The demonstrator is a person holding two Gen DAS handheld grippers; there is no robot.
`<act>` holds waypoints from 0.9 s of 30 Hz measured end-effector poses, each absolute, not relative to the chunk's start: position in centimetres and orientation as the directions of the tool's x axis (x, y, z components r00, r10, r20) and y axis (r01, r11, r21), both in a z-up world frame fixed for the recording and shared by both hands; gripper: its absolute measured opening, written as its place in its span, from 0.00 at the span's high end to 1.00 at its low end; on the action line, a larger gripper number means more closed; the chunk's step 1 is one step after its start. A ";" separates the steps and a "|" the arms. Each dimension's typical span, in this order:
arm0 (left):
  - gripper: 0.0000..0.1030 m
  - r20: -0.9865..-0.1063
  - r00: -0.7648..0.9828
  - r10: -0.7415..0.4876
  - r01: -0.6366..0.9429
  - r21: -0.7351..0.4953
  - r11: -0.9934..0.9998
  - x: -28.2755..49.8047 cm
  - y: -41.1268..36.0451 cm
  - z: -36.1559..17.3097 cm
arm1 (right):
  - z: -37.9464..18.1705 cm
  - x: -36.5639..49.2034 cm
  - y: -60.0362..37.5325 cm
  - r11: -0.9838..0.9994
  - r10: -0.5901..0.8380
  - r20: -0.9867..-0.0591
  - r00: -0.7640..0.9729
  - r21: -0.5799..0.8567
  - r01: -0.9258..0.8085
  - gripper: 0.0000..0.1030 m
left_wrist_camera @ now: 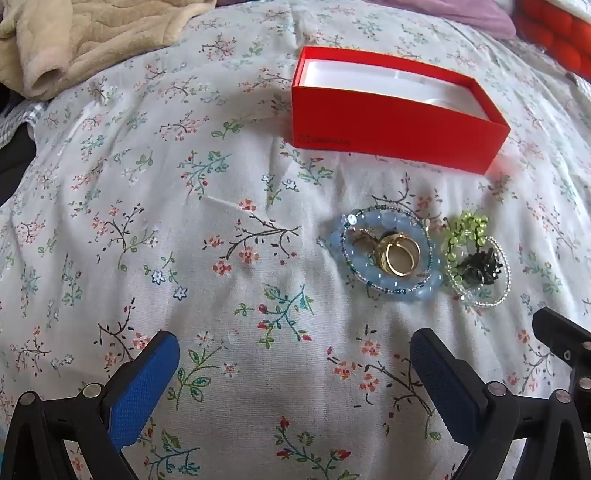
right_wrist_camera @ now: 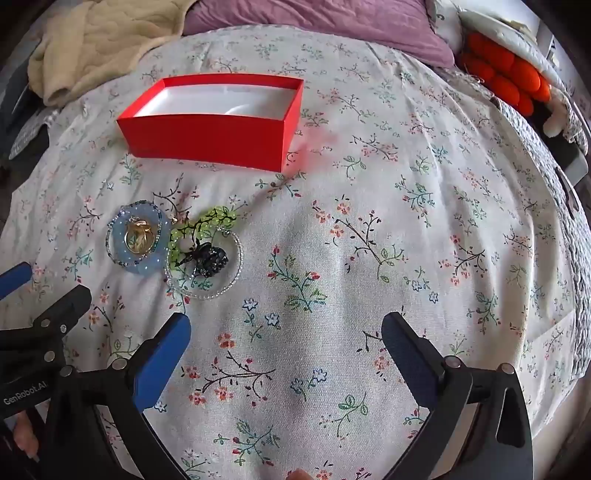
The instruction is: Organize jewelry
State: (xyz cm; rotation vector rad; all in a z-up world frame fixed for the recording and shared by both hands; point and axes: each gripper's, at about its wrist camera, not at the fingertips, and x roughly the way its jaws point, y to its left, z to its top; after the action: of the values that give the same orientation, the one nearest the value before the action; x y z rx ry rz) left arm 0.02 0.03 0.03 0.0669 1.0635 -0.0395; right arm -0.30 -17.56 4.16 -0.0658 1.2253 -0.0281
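An open red box with a white, empty inside stands on the floral bedsheet; it also shows in the right wrist view. In front of it lies a jewelry pile: a blue bead bracelet around gold rings, and a green bead piece with a dark ornament inside a clear bead bracelet. The right wrist view shows the blue bracelet, the green beads and the dark ornament. My left gripper is open and empty, near of the pile. My right gripper is open and empty, right of the pile.
A beige blanket lies at the back left. A purple pillow and an orange knitted thing are at the back right. The bed's edge drops off at the right. The right gripper's body shows in the left view.
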 end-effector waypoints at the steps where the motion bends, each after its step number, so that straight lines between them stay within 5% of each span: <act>1: 0.00 -0.874 0.486 0.000 0.065 0.036 0.997 0.0 0.0 0.0 | 4.2 -0.3 -17.6 0.998 -0.057 -0.939 0.338 -0.066 -0.015 0.00; 27: 0.00 -0.874 0.486 0.000 0.067 0.038 0.997 0.3 0.0 0.6 | 4.2 -0.3 -17.6 0.998 -0.059 -0.938 0.341 -0.067 -0.011 0.00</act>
State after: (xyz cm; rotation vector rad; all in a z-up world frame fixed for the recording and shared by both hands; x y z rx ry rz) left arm 0.27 -0.02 0.59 0.0699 1.0624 -0.0407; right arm -0.32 -17.56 4.19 -0.0650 1.2222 -0.0315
